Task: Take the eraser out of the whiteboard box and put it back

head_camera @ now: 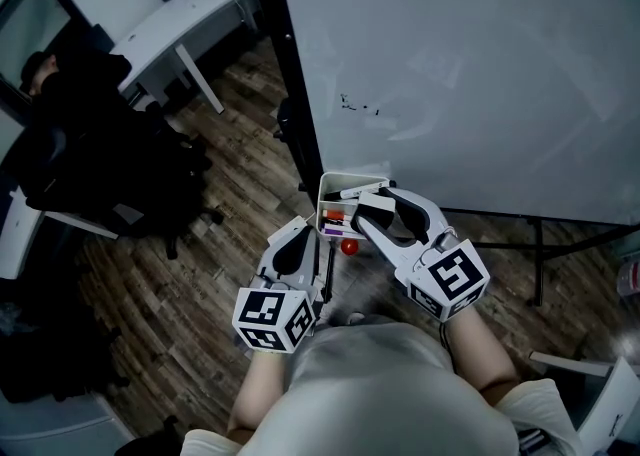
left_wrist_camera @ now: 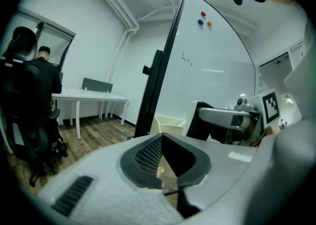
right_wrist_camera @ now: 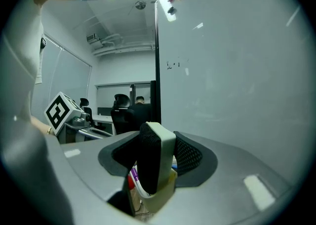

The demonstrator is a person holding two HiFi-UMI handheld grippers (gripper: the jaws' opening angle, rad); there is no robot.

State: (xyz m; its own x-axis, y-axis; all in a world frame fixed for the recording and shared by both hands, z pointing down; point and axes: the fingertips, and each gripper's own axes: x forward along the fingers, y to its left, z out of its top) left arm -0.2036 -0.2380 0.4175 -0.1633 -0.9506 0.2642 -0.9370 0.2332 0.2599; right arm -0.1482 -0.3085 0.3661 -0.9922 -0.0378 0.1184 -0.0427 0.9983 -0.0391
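The cream whiteboard box (head_camera: 331, 184) hangs at the lower edge of the whiteboard, with markers inside, one of them purple. My right gripper (head_camera: 373, 208) is shut on the eraser (head_camera: 374, 206), a white block with a black felt face, at the box's right edge. In the right gripper view the eraser (right_wrist_camera: 157, 162) stands upright between the pads, just above the box's rim (right_wrist_camera: 160, 200). My left gripper (head_camera: 308, 231) hovers below and left of the box, jaws shut and holding nothing. The box (left_wrist_camera: 171, 123) also shows ahead in the left gripper view.
The large whiteboard (head_camera: 460, 64) with its black side post (head_camera: 285, 64) fills the upper right. A small red object (head_camera: 348, 245) sits below the box. A black office chair (head_camera: 100, 164) and a white desk (head_camera: 190, 14) stand at the left, and a person (left_wrist_camera: 42, 71) sits there.
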